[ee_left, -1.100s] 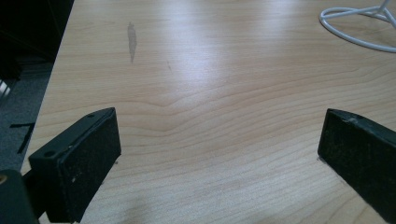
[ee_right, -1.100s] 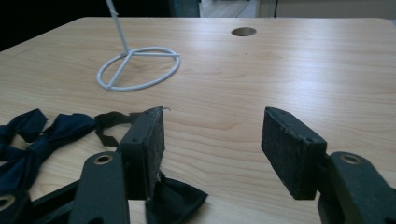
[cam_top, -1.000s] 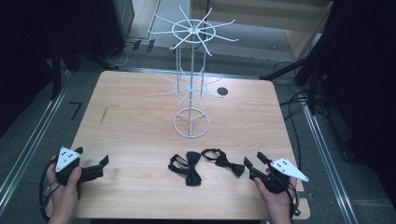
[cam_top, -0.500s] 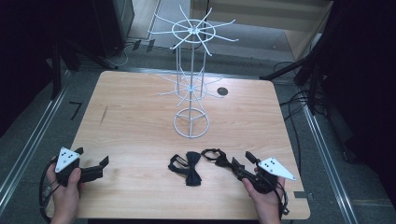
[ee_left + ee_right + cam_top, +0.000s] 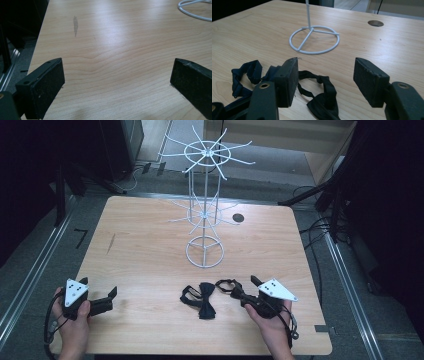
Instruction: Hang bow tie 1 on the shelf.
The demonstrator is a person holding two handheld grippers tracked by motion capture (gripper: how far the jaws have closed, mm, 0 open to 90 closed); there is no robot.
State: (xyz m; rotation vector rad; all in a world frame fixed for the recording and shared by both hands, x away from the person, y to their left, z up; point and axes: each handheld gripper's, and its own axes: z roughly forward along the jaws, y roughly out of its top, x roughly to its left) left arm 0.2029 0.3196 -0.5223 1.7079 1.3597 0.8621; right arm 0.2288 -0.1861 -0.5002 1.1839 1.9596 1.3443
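A pale wood-grain table [image 5: 150, 250] fills the middle of the high view, with rounded corners, a dark round cable hole [image 5: 238, 218] near its far edge and a grey smear [image 5: 110, 243] on the left part of the top. Around it lies grey carpet with metal rails [image 5: 30, 280] along both sides, black stands and cables in the dark on the right, and a light wooden cabinet [image 5: 280, 140] at the far end. No brand, label or writing can be read anywhere. A white wire rack [image 5: 205, 205] stands at the table's centre on a ring base, its spokes bare. Two dark bow ties lie near the front edge: one bow tie [image 5: 202, 299] left of centre, the other bow tie [image 5: 229, 287] just beside it to the right. The right gripper [image 5: 248, 287] reaches over that second tie, jaws apart on either side of its strap. The left gripper [image 5: 111, 296] rests at the near left, well apart from the ties, jaws wide apart over bare wood.
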